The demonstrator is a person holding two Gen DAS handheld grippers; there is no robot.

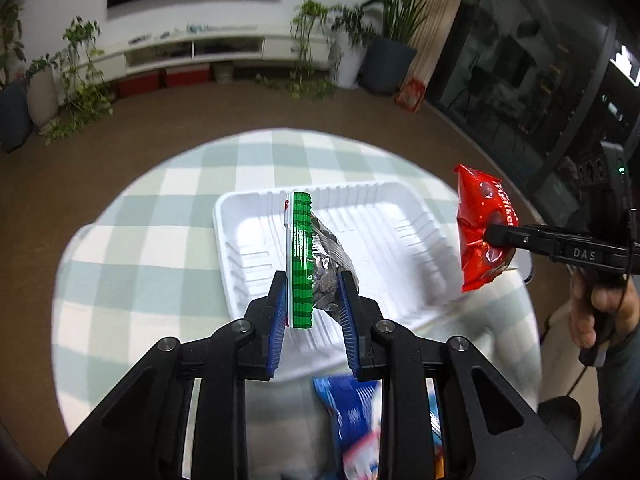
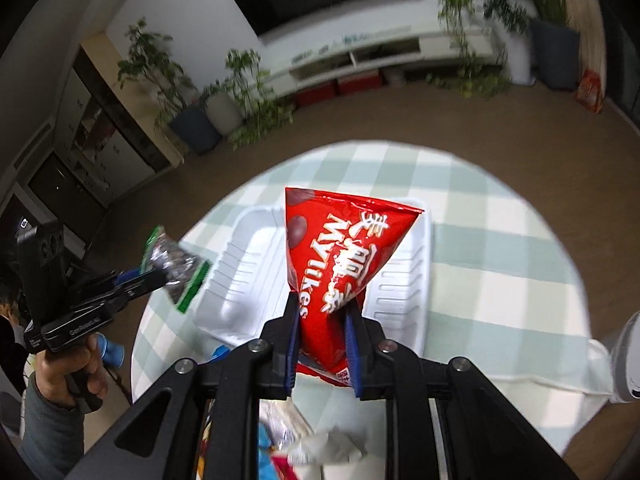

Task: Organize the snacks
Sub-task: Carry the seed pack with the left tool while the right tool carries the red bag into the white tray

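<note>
The checked tabletop (image 1: 132, 240) carries an empty white tray (image 1: 400, 224), its long axis running left to right. The left hand-held gripper (image 1: 312, 292) clamps a green-edged seed packet (image 1: 302, 264) held over the tray's left half, nearer to release. The right hand-held gripper (image 2: 326, 320) clamps a red Mylikes bag (image 2: 336, 248) held over the tray's right edge.

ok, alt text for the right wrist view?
The right gripper holds a red Mylikes snack bag above a white plastic tray on a round table with a green-and-white checked cloth. At left, the left gripper holds a green-edged clear packet of dark snacks.
</note>
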